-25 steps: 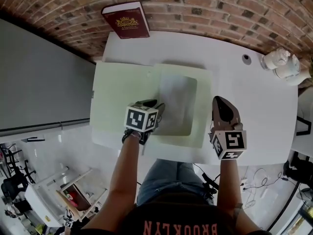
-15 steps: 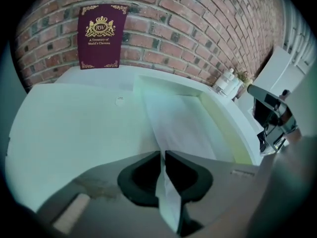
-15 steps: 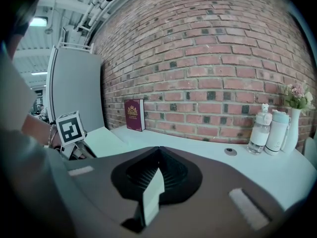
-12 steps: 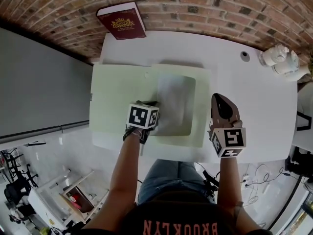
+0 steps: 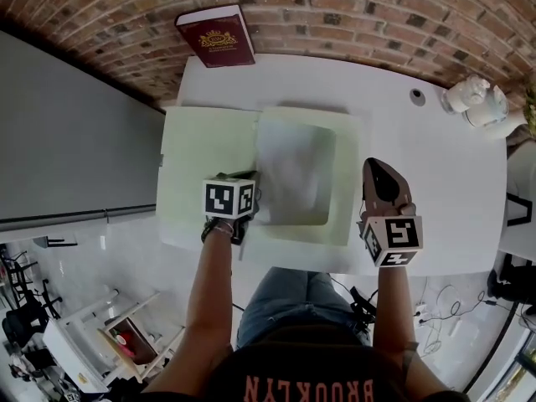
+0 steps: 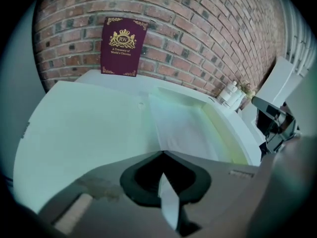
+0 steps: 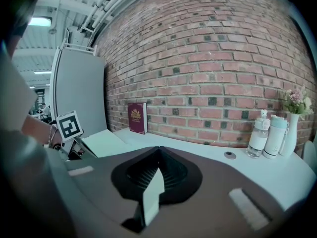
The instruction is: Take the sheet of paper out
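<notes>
The left gripper (image 6: 162, 153), at lower centre of its view, has just clamped its jaws on the near-left edge of the white paper sheet (image 5: 293, 174) and drawn it leftward, so removal appears to have begun. Most of the sheet still lies in the right pocket of the open pale-green folder (image 5: 201, 157). At right, the right gripper (image 5: 381, 184) hangs closed and empty.

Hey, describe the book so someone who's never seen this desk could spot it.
Start at the brick wall behind the white table. At the table's far left corner a book stands against the bricks: the only dark red thing, with a gold crest.
</notes>
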The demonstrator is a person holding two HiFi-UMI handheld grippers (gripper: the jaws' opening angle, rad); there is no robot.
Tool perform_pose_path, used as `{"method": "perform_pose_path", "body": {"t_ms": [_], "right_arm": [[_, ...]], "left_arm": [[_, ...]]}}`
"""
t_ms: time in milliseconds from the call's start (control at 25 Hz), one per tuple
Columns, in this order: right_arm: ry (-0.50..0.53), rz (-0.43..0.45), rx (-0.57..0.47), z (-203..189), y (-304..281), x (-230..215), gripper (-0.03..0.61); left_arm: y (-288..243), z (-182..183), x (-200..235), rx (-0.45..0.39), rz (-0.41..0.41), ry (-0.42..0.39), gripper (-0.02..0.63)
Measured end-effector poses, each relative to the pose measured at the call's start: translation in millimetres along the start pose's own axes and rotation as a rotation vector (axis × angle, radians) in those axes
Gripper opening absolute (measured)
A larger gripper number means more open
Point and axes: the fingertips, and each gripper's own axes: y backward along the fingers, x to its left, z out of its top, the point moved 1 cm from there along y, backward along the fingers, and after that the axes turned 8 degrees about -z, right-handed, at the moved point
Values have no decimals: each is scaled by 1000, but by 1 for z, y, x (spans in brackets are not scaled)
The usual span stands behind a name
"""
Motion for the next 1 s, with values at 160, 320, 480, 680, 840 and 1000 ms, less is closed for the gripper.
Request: {"method": "perform_pose_path", "body": {"t_ms": [160,320,480,680,840,1000], "right_arm": [[17,21,-17,4,6,10,2],[29,19,-35,10,11,22,2],[39,2,-50,22,19,35,2],[46,-11,-79,39,29,53,2],[54,-11,-114,55,37,66,2],[70,-3,-158,75,44,74,2]], "left_arm": [[20,0,5,-46,31,3,2],[43,2,17,-96,52,10,2],[67,4,26,-130,54,14,2],[104,17,25,-186,52,-18,2],[136,29,17,-252,46,-46,2],[162,41,4,-315,32,-70,2]]}}
